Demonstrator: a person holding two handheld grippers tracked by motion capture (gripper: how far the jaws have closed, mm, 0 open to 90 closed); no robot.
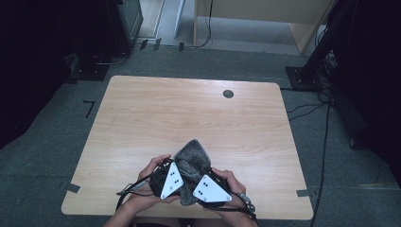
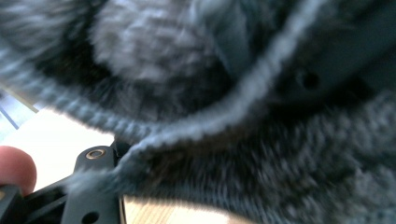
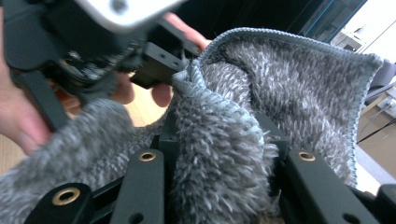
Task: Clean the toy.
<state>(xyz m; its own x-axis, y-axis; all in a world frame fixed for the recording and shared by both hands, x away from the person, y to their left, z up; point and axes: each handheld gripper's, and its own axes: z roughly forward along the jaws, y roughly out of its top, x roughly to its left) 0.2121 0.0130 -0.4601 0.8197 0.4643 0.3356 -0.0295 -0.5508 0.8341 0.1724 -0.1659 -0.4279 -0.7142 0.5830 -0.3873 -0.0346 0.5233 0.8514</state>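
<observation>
A fuzzy grey towel (image 1: pixel 191 163) is bunched up between two hands at the near edge of the wooden table (image 1: pixel 142 113). The left gripper (image 1: pixel 176 176) has its jaws squeezed tight on the towel's stitched edge (image 2: pixel 187 130), so the soft cloth hangs just past its fingers and fills the space in front of them. The right gripper (image 1: pixel 204 178) sits close beside it, and a thick fold of the same towel (image 3: pixel 219 154) is pinched between its two black fingers (image 3: pixel 140 186). The rest of the towel stands up beyond both sets of fingers.
</observation>
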